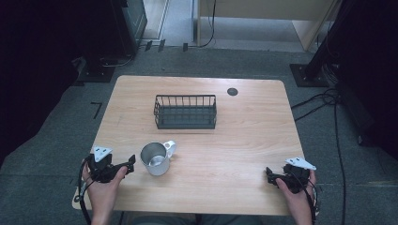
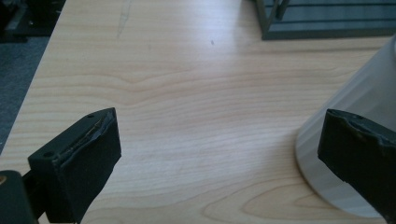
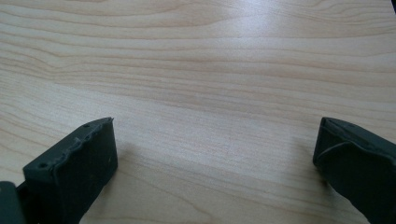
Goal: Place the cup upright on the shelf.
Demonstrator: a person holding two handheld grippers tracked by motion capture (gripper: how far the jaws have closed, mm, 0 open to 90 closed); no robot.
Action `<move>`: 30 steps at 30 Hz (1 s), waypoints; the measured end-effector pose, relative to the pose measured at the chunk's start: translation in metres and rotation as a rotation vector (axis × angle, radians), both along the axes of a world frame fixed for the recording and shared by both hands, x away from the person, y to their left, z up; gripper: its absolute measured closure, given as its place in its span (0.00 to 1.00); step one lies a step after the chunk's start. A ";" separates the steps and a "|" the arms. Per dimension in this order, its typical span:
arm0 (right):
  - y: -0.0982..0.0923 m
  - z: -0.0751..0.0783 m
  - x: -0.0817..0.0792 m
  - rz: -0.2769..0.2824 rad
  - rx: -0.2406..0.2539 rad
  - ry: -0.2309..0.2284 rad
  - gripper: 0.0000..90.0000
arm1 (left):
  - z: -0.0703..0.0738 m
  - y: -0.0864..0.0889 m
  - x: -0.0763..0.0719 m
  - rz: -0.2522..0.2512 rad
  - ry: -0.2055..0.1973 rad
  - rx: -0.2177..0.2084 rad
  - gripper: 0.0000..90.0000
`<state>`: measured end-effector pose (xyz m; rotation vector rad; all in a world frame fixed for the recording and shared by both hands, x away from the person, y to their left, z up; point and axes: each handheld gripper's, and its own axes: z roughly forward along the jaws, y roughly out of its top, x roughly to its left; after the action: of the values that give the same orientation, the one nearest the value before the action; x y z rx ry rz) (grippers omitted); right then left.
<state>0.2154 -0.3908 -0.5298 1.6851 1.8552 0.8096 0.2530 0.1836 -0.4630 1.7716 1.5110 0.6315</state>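
Left hand-held gripper (image 1: 129, 165): we see jaws apart beside the mug (image 1: 156, 158), seemingly ready to grasp.
Right hand-held gripper (image 1: 271, 175): jaws apart, resting idle on the surface (image 1: 244, 140).

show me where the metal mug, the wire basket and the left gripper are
metal mug (image 1: 156, 160): high view, on its open top.
wire basket (image 1: 185, 123): high view, on its dark floor near the front wall.
left gripper (image 1: 131, 163): high view, midway between its fingertips, just left of the mug.
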 end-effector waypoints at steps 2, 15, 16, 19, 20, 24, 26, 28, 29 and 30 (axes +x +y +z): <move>0.000 0.000 0.000 0.000 0.001 0.000 0.00 | 0.003 -0.002 0.001 -0.005 -0.005 -0.004 0.00; 0.000 0.000 0.000 0.000 0.000 0.000 0.00 | 0.037 -0.029 0.001 -0.067 -0.090 -0.051 0.00; 0.000 0.000 0.000 0.000 0.000 0.000 0.00 | 0.039 -0.031 0.000 -0.070 -0.091 -0.050 0.00; 0.000 0.000 0.000 0.000 0.000 0.000 0.00 | 0.041 -0.036 -0.001 -0.091 -0.092 -0.058 0.00; 0.000 0.000 0.000 0.000 0.000 0.000 0.00 | 0.043 -0.043 -0.004 -0.111 -0.094 -0.058 0.00; 0.000 0.000 0.000 0.000 0.001 0.000 0.00 | 0.041 -0.059 -0.007 -0.158 -0.082 -0.055 0.00; 0.000 0.000 0.000 0.000 0.001 0.000 0.00 | 0.039 -0.066 -0.008 -0.173 -0.077 -0.050 0.00; 0.000 0.000 0.000 0.000 0.001 0.000 0.00 | 0.039 -0.071 -0.009 -0.177 -0.073 -0.049 0.00; 0.000 0.000 0.000 0.000 0.000 0.000 0.00 | 0.039 -0.072 -0.010 -0.162 -0.072 -0.044 0.00; 0.000 0.000 0.000 0.000 0.001 0.000 0.00 | 0.040 -0.074 -0.011 -0.152 -0.078 -0.047 0.00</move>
<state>0.2154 -0.3908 -0.5298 1.6855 1.8552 0.8103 0.2418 0.1100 -0.4234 1.7851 1.3146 0.5775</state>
